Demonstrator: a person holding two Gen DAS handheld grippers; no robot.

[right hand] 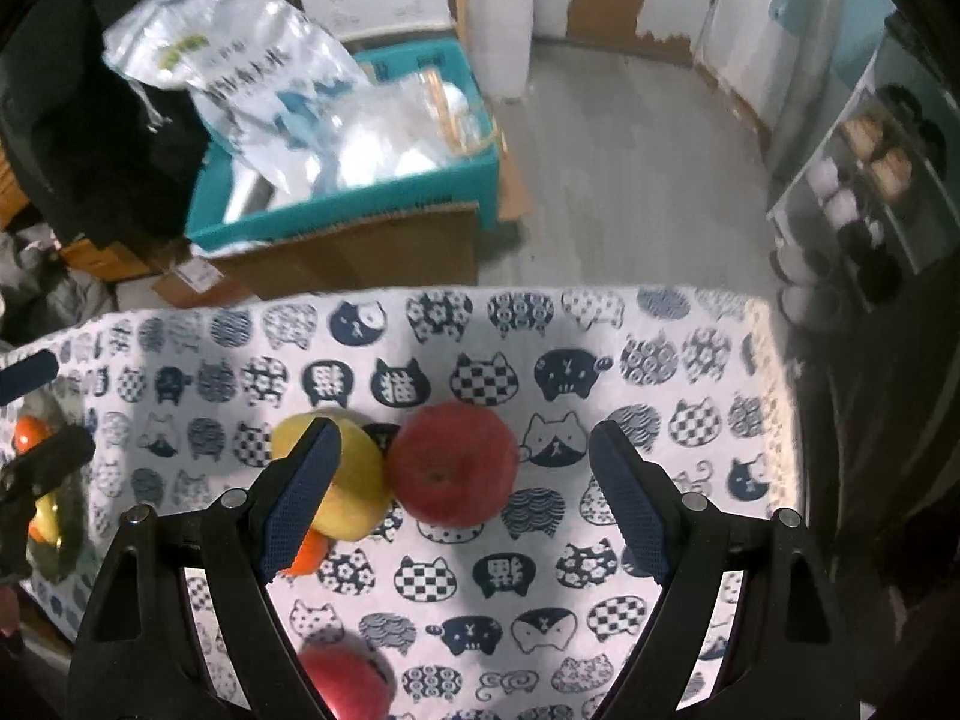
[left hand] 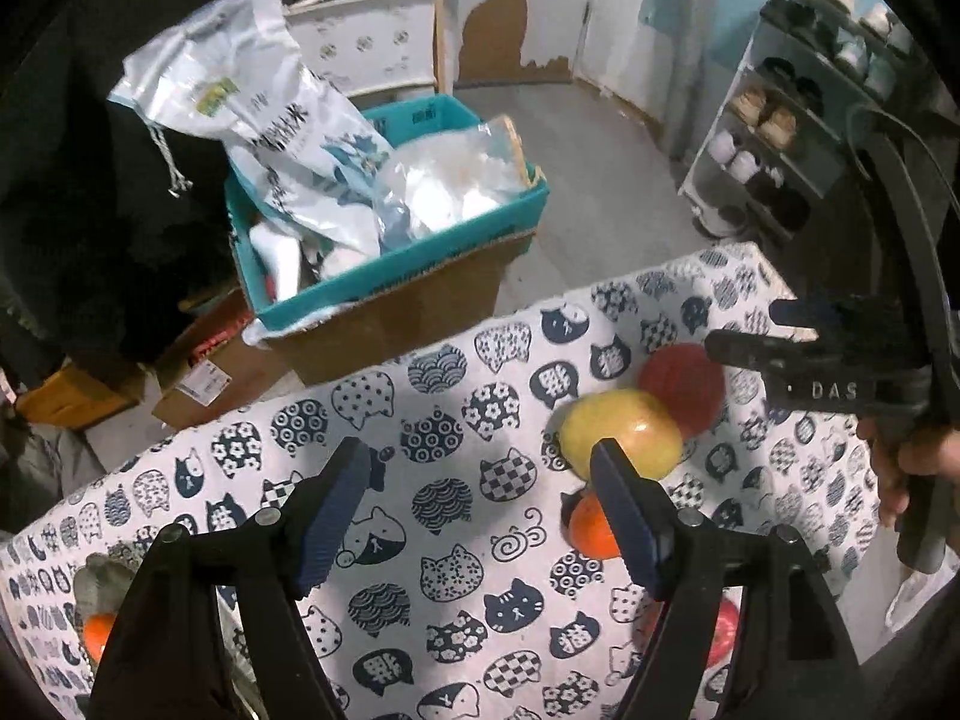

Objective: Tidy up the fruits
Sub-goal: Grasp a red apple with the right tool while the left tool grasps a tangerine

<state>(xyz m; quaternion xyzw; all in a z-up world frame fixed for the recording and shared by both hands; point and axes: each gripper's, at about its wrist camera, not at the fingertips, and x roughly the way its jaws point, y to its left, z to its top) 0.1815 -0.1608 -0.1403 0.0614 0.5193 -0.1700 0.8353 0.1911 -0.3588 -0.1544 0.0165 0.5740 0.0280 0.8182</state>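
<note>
A cat-print tablecloth (right hand: 480,330) covers the near surface. Beyond it, a teal box (left hand: 420,258) holds plastic bags (left hand: 264,114). A shoe rack (left hand: 798,120) stands far right.

Left gripper (left hand: 480,486) fingers apart over cat-print cloth (left hand: 420,420); yellow apple (left hand: 618,429) beside red apple (left hand: 684,384).

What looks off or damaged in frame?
Wall paint behind the boxes has peeled off in a big brown patch. Fruit looks intact: yellow apple and red apple sit touching on the cat-print cloth. Nothing spilled.
</note>
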